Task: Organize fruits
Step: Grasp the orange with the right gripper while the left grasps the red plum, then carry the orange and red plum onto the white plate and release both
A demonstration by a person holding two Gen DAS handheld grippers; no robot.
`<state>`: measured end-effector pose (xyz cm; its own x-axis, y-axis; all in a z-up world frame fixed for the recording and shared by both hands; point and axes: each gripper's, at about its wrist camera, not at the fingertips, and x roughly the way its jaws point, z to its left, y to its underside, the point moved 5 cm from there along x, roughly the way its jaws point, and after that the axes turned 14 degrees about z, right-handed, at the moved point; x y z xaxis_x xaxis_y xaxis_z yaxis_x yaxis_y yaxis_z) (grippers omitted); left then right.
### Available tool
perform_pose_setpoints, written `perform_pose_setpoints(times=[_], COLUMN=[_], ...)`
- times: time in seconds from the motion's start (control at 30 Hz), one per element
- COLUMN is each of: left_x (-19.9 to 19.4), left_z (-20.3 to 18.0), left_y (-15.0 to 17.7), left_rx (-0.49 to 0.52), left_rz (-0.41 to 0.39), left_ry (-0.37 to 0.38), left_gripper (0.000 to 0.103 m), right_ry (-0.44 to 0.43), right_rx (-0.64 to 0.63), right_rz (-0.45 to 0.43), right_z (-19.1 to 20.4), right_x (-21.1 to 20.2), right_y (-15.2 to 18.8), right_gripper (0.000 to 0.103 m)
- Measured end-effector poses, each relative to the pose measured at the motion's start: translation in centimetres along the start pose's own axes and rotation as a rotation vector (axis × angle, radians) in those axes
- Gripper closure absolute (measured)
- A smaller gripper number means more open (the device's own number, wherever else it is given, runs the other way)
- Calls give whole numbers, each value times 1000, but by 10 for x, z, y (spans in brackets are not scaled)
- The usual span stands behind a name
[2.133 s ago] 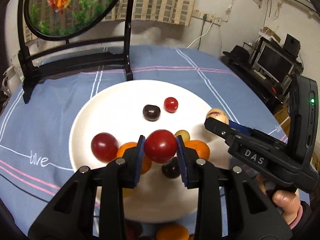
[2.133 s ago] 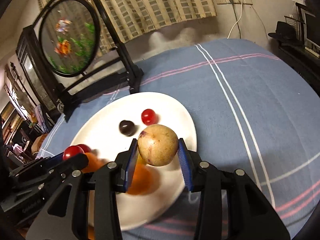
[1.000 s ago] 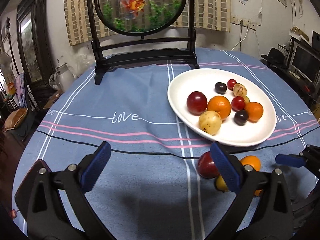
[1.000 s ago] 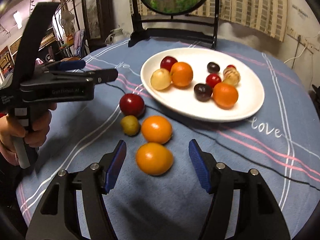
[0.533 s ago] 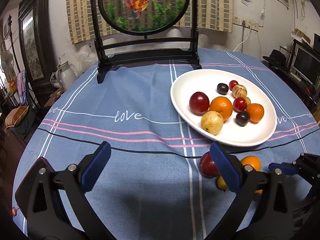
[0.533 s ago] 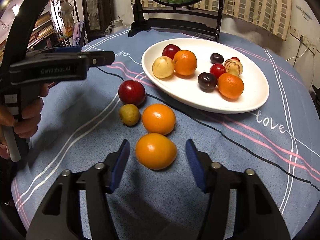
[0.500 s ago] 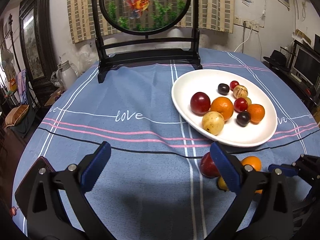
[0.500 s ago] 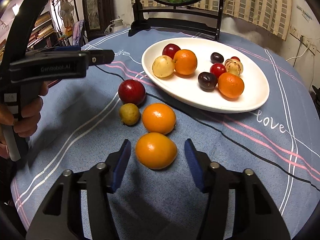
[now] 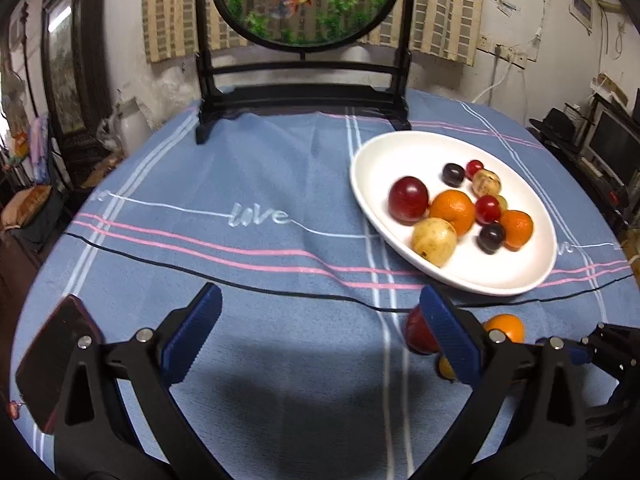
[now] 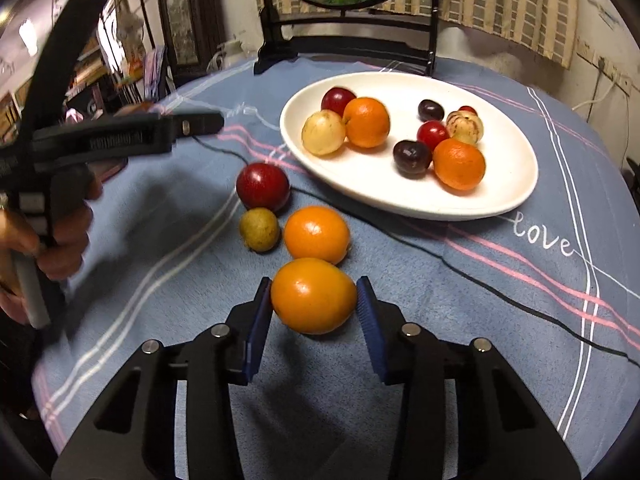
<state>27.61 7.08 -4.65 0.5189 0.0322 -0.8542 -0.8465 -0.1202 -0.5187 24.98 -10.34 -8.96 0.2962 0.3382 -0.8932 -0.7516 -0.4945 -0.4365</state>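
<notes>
A white plate (image 10: 500, 200) on the blue tablecloth holds several fruits; it also shows in the left wrist view (image 9: 368, 152). In front of it on the cloth lie a red plum (image 10: 262, 186), a small yellow-green fruit (image 10: 259, 229) and two oranges. My right gripper (image 10: 314, 312) has its pads against both sides of the nearer orange (image 10: 314, 295); the other orange (image 10: 317, 234) lies just behind. My left gripper (image 9: 316, 334) is wide open and empty over bare cloth, left of the loose fruits (image 9: 418, 334).
A black-framed round fish screen (image 9: 302, 0) stands at the table's far edge. A dark phone (image 9: 52, 364) lies at the left near edge. The left gripper's body and the hand holding it (image 10: 64, 236) sit left of the loose fruits.
My right gripper has moved forward and narrowed from wide open until its pads meet the nearer orange. The left gripper stays wide open and has barely shifted.
</notes>
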Motion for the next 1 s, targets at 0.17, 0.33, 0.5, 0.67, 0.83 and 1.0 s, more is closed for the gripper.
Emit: perform_pose_setpoints(times=[0.17,0.33,0.5,0.67,0.83,1.0], left_x=[8,16,24,23,28,37], left_z=[-18,-33,-43,-50,-59,-64], left_y=[5,9,12,14,16,18], left_rx=[37,80,107,142,182,194], left_rz=[34,38,57,42,52,91], left_ry=[116,133,161,170,171,216], left_gripper=[5,24,35,36,48,63], right_ry=[-2,-7,-6,-6,-10,-9], right_rx=[37,54,57,68,75,78], right_rz=[0,9,11,11,16,11], right_z=[-7,-8,-7,-9,-11,-11], right_x=[-4,-4,-3,-4,-3,-4], right_y=[1,3,3,3,3,3], right_gripper=[60,60,60,60,60,60])
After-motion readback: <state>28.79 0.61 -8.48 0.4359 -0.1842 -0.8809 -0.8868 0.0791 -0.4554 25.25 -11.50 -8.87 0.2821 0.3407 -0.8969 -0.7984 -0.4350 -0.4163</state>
